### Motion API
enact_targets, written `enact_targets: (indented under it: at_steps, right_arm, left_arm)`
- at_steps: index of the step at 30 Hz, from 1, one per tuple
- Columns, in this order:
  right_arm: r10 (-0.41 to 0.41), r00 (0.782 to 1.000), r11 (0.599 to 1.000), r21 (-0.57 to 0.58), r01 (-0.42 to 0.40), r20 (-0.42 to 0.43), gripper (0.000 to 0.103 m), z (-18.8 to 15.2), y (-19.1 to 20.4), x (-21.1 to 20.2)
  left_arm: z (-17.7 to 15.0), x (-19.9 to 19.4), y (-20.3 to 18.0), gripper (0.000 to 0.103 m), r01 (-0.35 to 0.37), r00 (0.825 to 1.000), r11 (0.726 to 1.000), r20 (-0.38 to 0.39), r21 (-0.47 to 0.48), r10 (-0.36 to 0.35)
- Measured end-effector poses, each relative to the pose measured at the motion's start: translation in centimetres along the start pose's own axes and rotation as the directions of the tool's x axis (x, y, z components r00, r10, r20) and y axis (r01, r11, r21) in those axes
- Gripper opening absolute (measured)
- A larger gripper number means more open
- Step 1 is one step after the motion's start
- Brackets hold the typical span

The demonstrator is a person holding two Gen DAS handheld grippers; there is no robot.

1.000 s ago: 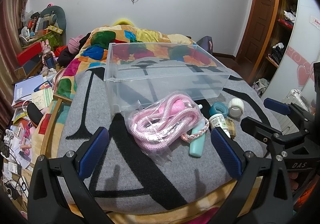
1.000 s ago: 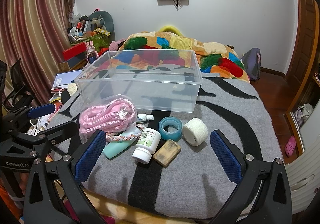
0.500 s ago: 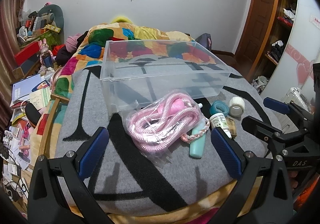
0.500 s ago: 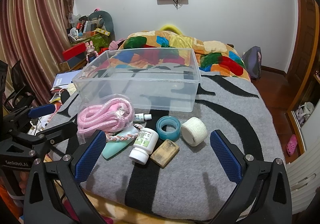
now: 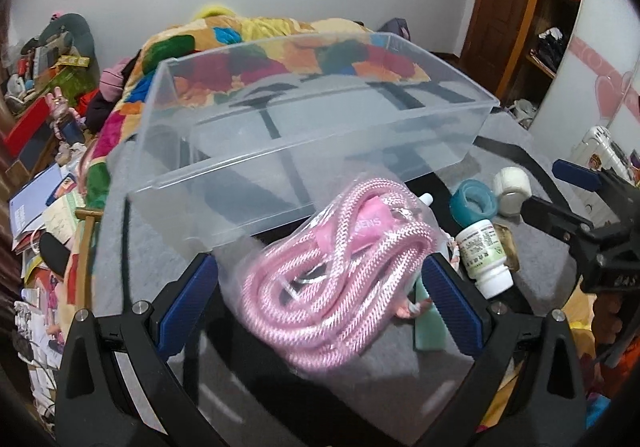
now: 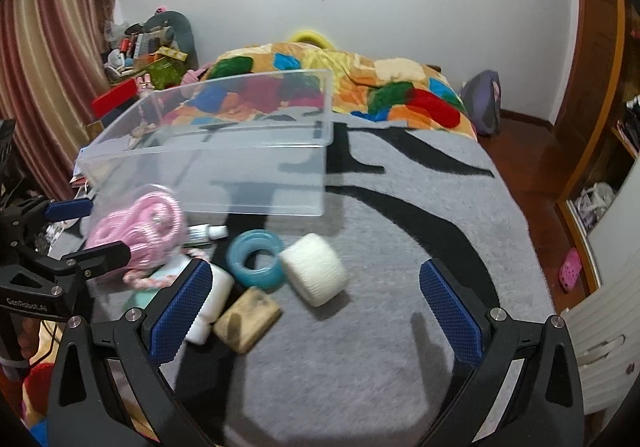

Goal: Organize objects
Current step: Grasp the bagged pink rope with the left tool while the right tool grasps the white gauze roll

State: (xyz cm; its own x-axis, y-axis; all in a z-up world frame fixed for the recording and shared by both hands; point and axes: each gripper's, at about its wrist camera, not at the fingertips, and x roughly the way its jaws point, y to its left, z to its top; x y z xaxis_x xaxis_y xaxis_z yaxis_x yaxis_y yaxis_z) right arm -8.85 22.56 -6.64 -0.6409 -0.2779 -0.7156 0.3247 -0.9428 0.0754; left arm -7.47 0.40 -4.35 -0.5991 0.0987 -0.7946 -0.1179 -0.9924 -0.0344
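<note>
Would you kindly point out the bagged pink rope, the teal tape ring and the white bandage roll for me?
bagged pink rope (image 5: 336, 287): left wrist view, on the middle coils.
teal tape ring (image 6: 256, 263): right wrist view, on its near rim.
white bandage roll (image 6: 314, 269): right wrist view, on its curved side.

The pink rope's bag (image 5: 332, 279) half hides the teal tube (image 5: 430, 323); label unreadable.

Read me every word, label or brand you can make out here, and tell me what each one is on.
"GenRobot.AI": left tongs body, right wrist view.
White medicine bottle: label print too small to read.
Pink tag in the pink rope bag: letters blurred, unreadable.
Right tongs: no text visible.
</note>
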Motion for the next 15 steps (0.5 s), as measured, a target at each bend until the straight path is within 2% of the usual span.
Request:
enact_targets:
  at_steps: [3,6,8,11,14,15]
  right_arm:
    - [-0.001,1.0,1.0,0.001,0.001,-0.012,0.1,0.2,-0.7,1.0]
    - [0.018,1.0,1.0,-0.002,-0.018,-0.026,0.087,0.2,-0.8,1.7]
    - [0.024,0.999,1.0,-0.008,-0.024,-0.031,0.072,0.1,-0.8,2.0]
    - [0.045,0.998,0.999,-0.013,-0.045,-0.032,0.051,-0.2,-0.8,2.1]
    - [0.072,0.997,0.997,-0.016,-0.073,-0.025,0.035,-0.3,-0.7,1.8]
    - [0.077,0.997,0.997,-0.019,-0.077,-0.023,0.034,-0.3,-0.6,1.7]
  left_arm:
    - [0.2,0.8,-0.3,0.103,0.028,0.999,1.0,-0.018,0.007,-0.028]
    - [-0.2,1.1,-0.8,0.103,0.047,0.999,0.999,-0.023,0.018,-0.047]
    - [-0.7,1.0,-1.1,0.102,0.068,0.997,0.998,-0.022,0.017,-0.067]
    - [-1.4,0.3,-1.3,0.078,0.062,0.998,0.998,-0.021,0.012,-0.062]
    - [-2.2,-0.6,-1.2,0.069,0.076,0.997,0.997,-0.021,-0.003,-0.076]
    - [-2.4,-0.9,-1.2,0.069,0.073,0.997,0.997,-0.022,-0.004,-0.073]
